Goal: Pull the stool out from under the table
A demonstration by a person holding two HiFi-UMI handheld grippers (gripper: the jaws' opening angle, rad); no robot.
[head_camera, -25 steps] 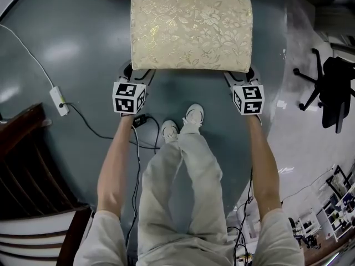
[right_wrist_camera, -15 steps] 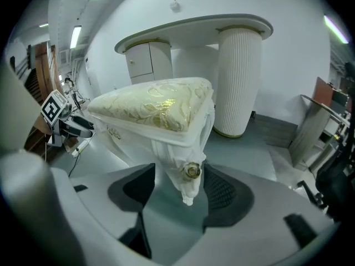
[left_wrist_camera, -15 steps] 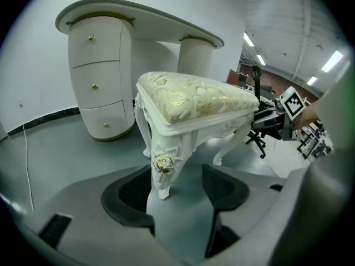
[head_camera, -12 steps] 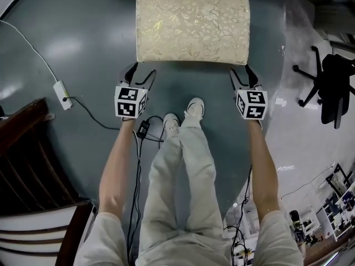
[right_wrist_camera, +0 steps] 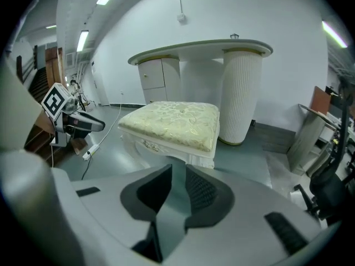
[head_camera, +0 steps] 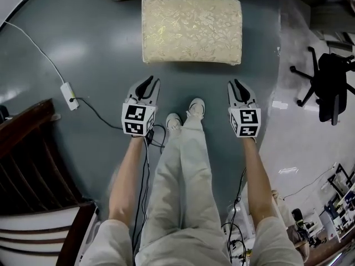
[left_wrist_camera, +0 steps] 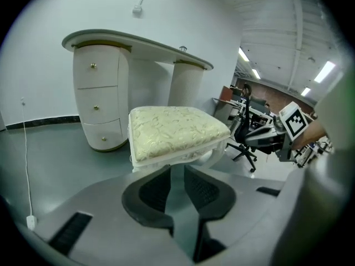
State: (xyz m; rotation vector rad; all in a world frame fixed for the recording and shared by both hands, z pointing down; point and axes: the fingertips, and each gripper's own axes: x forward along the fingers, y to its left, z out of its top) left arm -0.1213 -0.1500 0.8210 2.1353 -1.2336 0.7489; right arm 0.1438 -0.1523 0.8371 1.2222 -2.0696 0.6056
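The stool [head_camera: 192,29], with a cream floral cushion and white legs, stands on the grey floor in front of the white dressing table [left_wrist_camera: 133,40]. It also shows in the left gripper view [left_wrist_camera: 175,129] and the right gripper view [right_wrist_camera: 175,121]. My left gripper [head_camera: 147,82] hangs short of its near left corner, apart from it. My right gripper [head_camera: 237,85] hangs short of the near right corner, also apart. Both pairs of jaws are closing to a narrow gap with nothing between them.
A power strip [head_camera: 69,95] with its cable lies on the floor at the left. A black office chair [head_camera: 327,87] stands at the right. Dark wooden steps [head_camera: 22,148] rise at lower left. The person's feet [head_camera: 186,115] stand between the grippers.
Both grippers let go of the stool's near edge and drew back toward the person. Their jaws narrowed. The stool stays on the floor, farther from the grippers now.
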